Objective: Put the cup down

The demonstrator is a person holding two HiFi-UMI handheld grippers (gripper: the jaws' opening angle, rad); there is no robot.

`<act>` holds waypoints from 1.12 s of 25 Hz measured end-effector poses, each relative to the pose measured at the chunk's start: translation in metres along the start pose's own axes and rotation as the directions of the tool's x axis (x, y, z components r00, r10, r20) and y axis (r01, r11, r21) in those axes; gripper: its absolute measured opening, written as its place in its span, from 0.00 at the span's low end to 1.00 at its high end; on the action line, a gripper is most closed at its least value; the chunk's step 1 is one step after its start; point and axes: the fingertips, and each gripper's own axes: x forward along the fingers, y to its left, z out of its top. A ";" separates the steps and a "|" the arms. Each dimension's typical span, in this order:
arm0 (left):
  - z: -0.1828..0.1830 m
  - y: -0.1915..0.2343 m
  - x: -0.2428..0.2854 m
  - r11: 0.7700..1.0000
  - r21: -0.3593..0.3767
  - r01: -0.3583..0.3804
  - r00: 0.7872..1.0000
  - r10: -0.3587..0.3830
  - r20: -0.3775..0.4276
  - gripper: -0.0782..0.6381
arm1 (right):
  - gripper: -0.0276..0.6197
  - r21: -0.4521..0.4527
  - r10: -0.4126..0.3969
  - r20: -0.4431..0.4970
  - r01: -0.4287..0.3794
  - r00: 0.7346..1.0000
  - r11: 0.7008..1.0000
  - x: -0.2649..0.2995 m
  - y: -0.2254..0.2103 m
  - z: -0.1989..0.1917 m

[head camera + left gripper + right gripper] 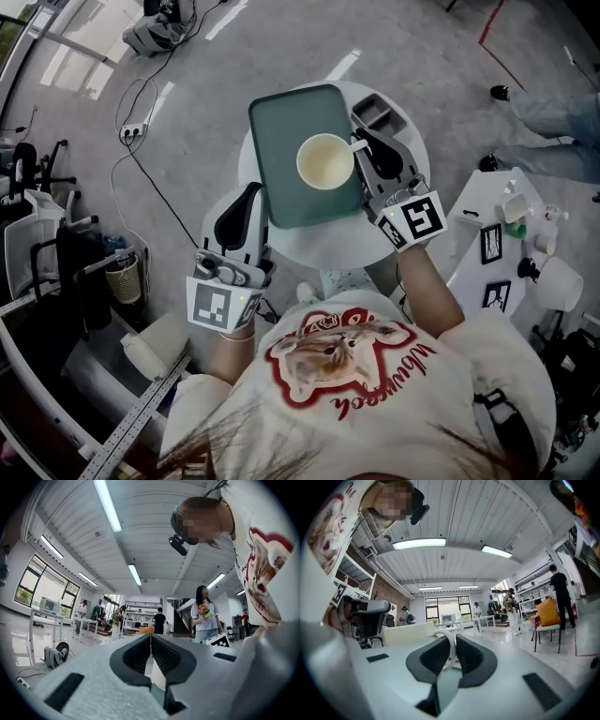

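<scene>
**Q:** Right side, what have you got?

**A:** My right gripper (361, 143) is closed on the cup (325, 161). The jaws pinch its handle (446, 631), and the white loop shows between the two black pads in the right gripper view. Only the thickness of the handle keeps them apart.

**Q:** Where's the cup itself?

**A:** It's cream, mouth up, over the right half of the green tray (286, 131), with the handle pointing right toward my gripper. From the head view I can't tell whether its base touches the tray or hangs just above it. The tray lies on the round white table (319, 248).

**Q:** And the left?

**A:** My left gripper (251, 192) is at the tray's left edge, near its front corner, jaws pointing away from me. In the left gripper view the tips meet, with nothing more than a thin seam between them. I can't make out anything held there, and I can't say whether the gripper touches the tray or only sits just beside it.

**Q:** Anything else on the table?

**A:** A grey compartment dish (380, 112) sits past my right gripper, beside the tray's far right corner.
</scene>
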 end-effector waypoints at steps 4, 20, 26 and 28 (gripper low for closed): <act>-0.004 0.000 0.005 1.000 -0.008 0.002 1.000 -0.002 -0.010 0.13 | 0.12 0.019 -0.002 -0.015 0.002 1.000 1.000 0.007 -0.006 -0.015; -0.025 0.004 0.017 0.998 -0.054 -0.032 0.998 0.029 -0.050 0.13 | 0.12 0.027 0.033 -0.099 -0.030 0.995 0.999 0.027 -0.020 -0.091; -0.035 0.004 0.014 0.998 -0.053 -0.044 0.997 0.040 -0.072 0.13 | 0.12 0.034 0.033 -0.139 -0.029 0.990 0.999 0.029 -0.024 -0.117; -0.038 0.004 0.012 0.998 -0.046 -0.045 0.996 0.042 -0.081 0.13 | 0.12 0.032 0.033 -0.154 -0.028 0.987 0.999 0.030 -0.028 -0.126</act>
